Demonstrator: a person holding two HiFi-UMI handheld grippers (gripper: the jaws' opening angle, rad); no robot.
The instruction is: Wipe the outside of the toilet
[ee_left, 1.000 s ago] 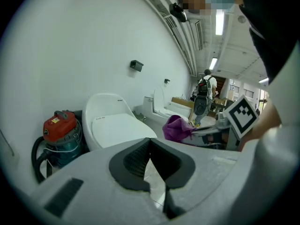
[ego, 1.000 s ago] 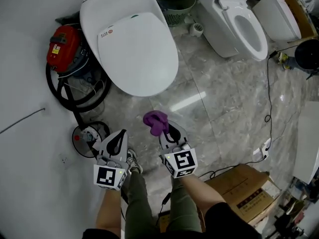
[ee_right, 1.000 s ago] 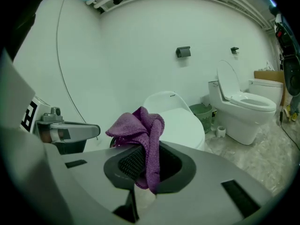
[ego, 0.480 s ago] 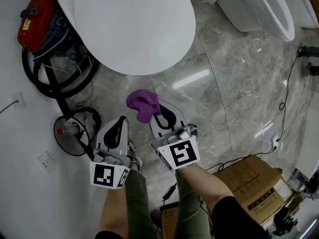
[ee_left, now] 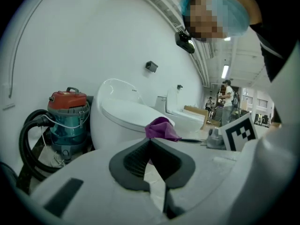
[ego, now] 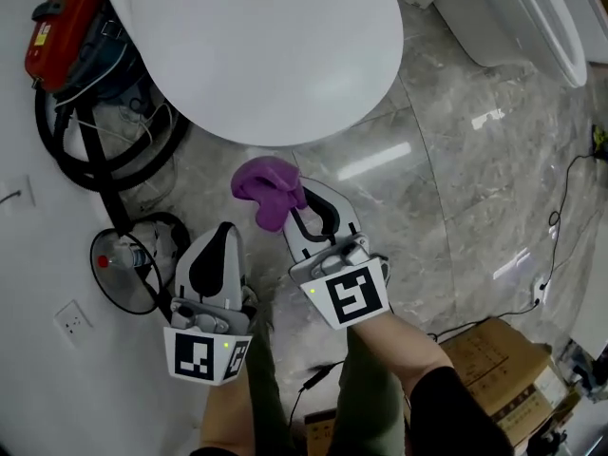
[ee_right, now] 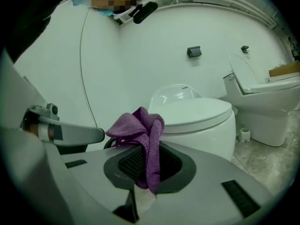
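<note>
A white toilet (ego: pixel 256 55) with its lid down fills the top of the head view. My right gripper (ego: pixel 302 192) is shut on a purple cloth (ego: pixel 269 190), which bunches up just short of the bowl's front rim. In the right gripper view the cloth (ee_right: pixel 140 135) hangs down between the jaws of the right gripper (ee_right: pixel 149 149), with the toilet (ee_right: pixel 199 121) close behind it. My left gripper (ego: pixel 224 228) hangs lower and to the left, shut on nothing. In its own view the left gripper (ee_left: pixel 151 142) points at the toilet's side (ee_left: pixel 122 114).
A red vacuum cleaner (ego: pixel 62 17) with a coiled black hose (ego: pixel 104 160) stands left of the toilet by the wall. A second toilet (ego: pixel 532 17) is at the upper right. A cardboard box (ego: pixel 503 369) and a floor cable (ego: pixel 560 207) lie to the right.
Both grippers and the head have come closer to the toilet. The purple cloth, still held, now sits nearer the bowl's front rim.
</note>
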